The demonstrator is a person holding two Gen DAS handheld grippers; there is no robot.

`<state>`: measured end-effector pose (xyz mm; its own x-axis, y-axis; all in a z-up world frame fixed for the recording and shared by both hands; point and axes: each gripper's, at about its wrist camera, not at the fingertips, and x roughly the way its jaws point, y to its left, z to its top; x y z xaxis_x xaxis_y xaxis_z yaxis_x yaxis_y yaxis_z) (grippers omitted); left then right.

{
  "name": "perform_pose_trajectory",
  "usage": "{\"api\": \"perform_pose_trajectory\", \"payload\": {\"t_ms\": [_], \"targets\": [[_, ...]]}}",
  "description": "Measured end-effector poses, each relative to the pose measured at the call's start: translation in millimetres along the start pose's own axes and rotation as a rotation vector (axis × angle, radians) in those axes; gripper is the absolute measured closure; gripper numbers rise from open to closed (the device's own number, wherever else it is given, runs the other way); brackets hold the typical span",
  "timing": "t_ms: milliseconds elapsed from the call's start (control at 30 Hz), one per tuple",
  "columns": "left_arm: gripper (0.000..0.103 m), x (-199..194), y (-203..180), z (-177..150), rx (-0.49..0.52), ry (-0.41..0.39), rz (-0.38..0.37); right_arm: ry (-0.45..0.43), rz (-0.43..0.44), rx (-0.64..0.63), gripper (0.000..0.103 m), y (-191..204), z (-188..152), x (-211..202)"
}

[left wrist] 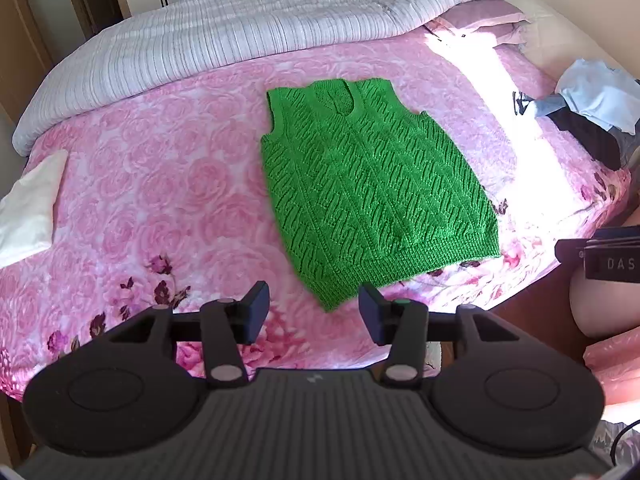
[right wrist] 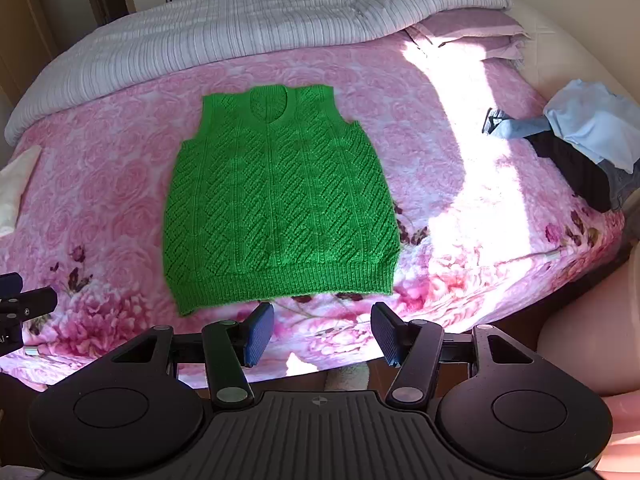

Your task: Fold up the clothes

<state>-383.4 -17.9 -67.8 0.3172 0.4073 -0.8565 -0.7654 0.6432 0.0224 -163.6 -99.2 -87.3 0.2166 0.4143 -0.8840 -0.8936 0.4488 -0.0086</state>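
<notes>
- The vest (right wrist: 280, 200) is laid flat and unfolded on the bed (right wrist: 460, 240), front up, neck toward the quilt (right wrist: 240, 28) and ribbed hem toward the near edge of the bed.
- No fold is judged to have been made yet; the whole task is judged to lie ahead.
- A loose, open knit is shown. If only the top layer of the vest is pinched, the front could be pulled off the back and a skewed fold left.
- A pad could be snagged in the holes of the knit, so that the vest is dragged on release.
- Since the hem lies near the bed edge, the vest could be pulled over that edge if it is tugged toward the person.
- If the two corners of the vest are lifted unevenly, a crooked crease is likely.
- A bright sun patch falls just right of the vest; its right edge may be misjudged there.
- The left tool (left wrist: 314, 314) is held just short of the vest's near left hem corner, tilted steeply down, jaws moderately wide with nothing between them.
- The right tool (right wrist: 322, 332) is held just short of the hem toward its right part, likewise tilted down, jaws wide and empty.
- Neither tool is seen touching the vest.
- A clothes pile (right wrist: 580, 140) lies well right of the vest and a white cloth (left wrist: 28, 208) well left; neither is in the way.
</notes>
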Motion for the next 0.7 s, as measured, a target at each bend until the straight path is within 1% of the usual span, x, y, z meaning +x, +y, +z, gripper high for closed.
{"api": "perform_pose_trajectory", "payload": {"t_ms": [233,433,533,700], "targets": [[0.058,10,1,9,-0.019,0.014,-0.006,0.008,0.006,-0.002,0.046,-4,7,8],[0.058,25,-3,21,-0.044,0.039,0.007,0.03,0.02,-0.012,0.046,-12,23,24],[0.058,37,-6,30,-0.063,0.064,0.016,0.049,0.032,-0.027,0.046,-21,34,36],[0.058,63,-26,54,-0.102,0.105,0.034,0.089,0.045,-0.048,0.046,-48,61,61]]}}
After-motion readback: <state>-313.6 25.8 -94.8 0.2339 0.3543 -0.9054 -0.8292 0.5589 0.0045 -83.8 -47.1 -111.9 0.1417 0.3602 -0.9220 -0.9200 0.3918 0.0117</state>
